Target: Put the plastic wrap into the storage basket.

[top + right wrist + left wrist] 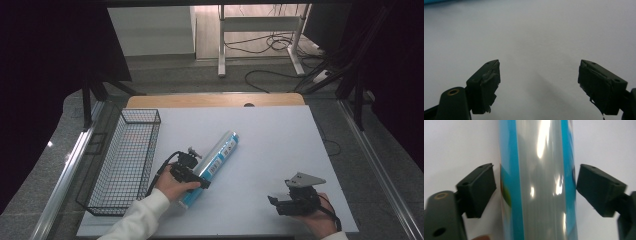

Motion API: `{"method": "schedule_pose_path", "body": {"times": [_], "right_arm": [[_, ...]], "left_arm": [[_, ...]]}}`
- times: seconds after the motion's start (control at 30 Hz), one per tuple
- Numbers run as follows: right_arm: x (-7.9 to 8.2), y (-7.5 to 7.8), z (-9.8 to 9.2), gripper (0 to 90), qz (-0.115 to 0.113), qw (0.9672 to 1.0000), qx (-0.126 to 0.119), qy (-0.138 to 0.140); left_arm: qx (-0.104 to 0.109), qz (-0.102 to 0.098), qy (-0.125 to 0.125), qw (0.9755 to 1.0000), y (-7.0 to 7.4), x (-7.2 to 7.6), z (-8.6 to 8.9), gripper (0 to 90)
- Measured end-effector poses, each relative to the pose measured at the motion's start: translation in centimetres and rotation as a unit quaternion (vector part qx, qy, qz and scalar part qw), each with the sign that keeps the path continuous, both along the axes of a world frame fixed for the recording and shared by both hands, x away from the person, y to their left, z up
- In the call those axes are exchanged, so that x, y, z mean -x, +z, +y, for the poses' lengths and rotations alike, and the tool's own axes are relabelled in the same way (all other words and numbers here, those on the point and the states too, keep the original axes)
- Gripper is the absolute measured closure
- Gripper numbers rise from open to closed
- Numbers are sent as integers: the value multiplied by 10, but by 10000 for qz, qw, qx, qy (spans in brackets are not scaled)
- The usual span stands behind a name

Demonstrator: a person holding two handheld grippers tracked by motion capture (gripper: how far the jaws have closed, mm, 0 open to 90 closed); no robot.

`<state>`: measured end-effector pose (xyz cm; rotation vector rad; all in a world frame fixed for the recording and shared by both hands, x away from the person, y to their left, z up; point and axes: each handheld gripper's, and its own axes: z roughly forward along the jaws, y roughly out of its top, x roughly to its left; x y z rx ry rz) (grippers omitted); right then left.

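Left gripper view has my left gripper point(535, 192) spread wide around the blue tube point(537, 180) lying on the table point(270, 145), pads not touching, lined up for a squeeze.

Both ends of the blue-and-silver tube point(537, 182) beyond the left gripper view's top and bottom edges.

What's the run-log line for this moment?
left hand-held gripper: open, straddling blue-and-silver foil tube | right hand-held gripper: open, empty | black wire basket: empty
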<state>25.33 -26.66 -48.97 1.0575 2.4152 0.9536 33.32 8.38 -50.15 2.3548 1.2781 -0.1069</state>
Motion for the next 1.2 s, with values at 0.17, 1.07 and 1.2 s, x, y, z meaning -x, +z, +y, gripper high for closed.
{"method": "schedule_pose_path", "body": {"times": [0.17,1.07,1.2], "right_arm": [[0,-1,-2,185,18,10000,20,-16],[0,-1,-4,193,21,10000,42,-36],[0,-1,-4,197,16,10000,62,-30]], "left_arm": [[34,-22,-52,10000,3,-19,-12,129],[-187,286,-152,9993,-3,-50,-33,279],[-172,287,-147,9993,-4,-50,-33,302]]}}
